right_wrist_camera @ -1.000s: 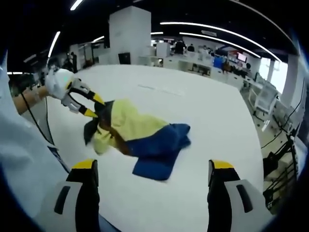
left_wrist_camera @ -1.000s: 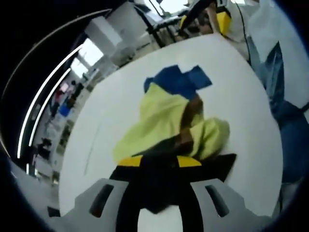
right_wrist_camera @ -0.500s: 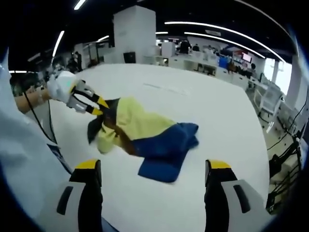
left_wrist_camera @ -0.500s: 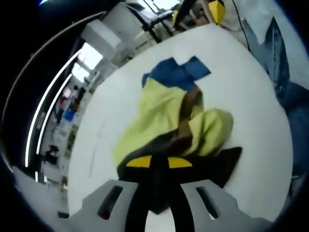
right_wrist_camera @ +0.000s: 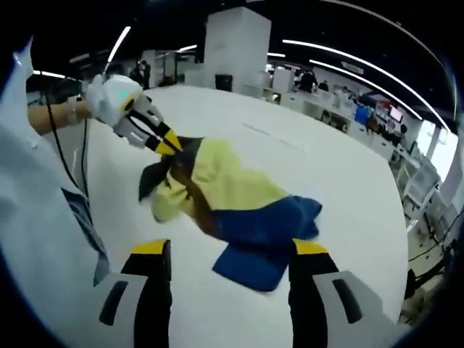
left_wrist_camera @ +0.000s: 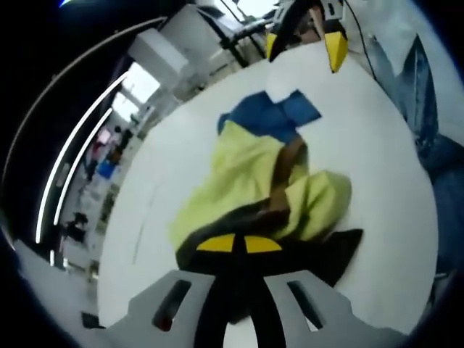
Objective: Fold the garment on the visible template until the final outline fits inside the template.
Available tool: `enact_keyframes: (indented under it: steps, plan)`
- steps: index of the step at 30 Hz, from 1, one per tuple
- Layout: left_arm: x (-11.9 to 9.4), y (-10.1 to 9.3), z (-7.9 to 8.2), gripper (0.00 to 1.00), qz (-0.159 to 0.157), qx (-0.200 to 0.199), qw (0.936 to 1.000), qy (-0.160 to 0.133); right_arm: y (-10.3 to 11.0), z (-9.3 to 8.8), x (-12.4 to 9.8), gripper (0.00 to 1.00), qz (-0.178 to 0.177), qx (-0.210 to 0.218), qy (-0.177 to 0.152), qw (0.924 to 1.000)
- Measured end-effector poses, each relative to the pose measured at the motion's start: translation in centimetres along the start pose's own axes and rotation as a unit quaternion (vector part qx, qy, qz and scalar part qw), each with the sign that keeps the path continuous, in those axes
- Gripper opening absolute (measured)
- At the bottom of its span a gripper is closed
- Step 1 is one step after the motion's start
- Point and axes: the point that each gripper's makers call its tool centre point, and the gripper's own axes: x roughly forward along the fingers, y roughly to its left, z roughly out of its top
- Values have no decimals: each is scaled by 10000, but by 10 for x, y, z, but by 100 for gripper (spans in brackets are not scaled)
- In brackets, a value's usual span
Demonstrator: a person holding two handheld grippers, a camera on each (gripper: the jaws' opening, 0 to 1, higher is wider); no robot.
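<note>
Item: garment [right_wrist_camera: 232, 203], yellow, blue and dark panels, bunched on the white counter [right_wrist_camera: 341, 181]. Long axis runs from the dark end, held up at the left claw, to the blue end [right_wrist_camera: 264, 243], which lies flat on the counter just ahead of the right claw. No template outline can be made out on the counter.

Left claw [left_wrist_camera: 239, 244]: clenched on the garment's dark edge [left_wrist_camera: 290, 254], yellow tips together with cloth between them. In the right gripper view it [right_wrist_camera: 168, 143] reaches in from the left, angled downward, a person's forearm behind it.

Right claw [right_wrist_camera: 230, 250]: released, jaws wide apart and holding nothing, low over the counter, the blue end lying between and just beyond its tips. In the left gripper view it [left_wrist_camera: 303, 42] hangs past the far blue end [left_wrist_camera: 272, 116].

Governing relation: the garment lies lengthwise between the two claws, and the free blue end is nearer the right claw. Judged next need: the right claw closes on that end so the cloth can be spread or folded along its axis.
</note>
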Motion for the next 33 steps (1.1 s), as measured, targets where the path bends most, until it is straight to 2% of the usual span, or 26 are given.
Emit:
enact_keyframes:
  steps: [3,4,5,9,12,18,22,26,31,33]
  plan:
    - [-1,0,0,0,-17,-2,10000,19,5,8,6,59,207,276,-315,9989]
    - [-1,0,1,0,-1,-7,10000,5,5,8,7,56,223,259,-315,9989]
    - [-2,0,3,0,-3,-50,10000,-12,5,8,9,53,239,213,-305,9990]
    - [-5,5,9,0,51,-195,9998,-88,8,2,20,54,322,-186,-168,9992]
    - [-7,9,13,0,113,-263,9996,-66,14,-1,29,50,472,-210,-151,9986]
    - [-15,22,22,0,329,-636,9972,-204,14,-9,42,43,472,-337,-102,9983]
    - [-20,30,30,0,435,-864,9948,-323,13,-15,52,42,492,-743,38,9960]
    - [-23,34,35,0,459,-962,9939,-292,14,-16,59,41,556,-715,63,9959]
    - [-29,46,50,0,661,-1312,9873,-606,16,-20,67,40,608,-741,135,9953]
    - [-31,47,52,0,622,-1376,9867,-606,17,-24,70,40,601,-851,202,9944]
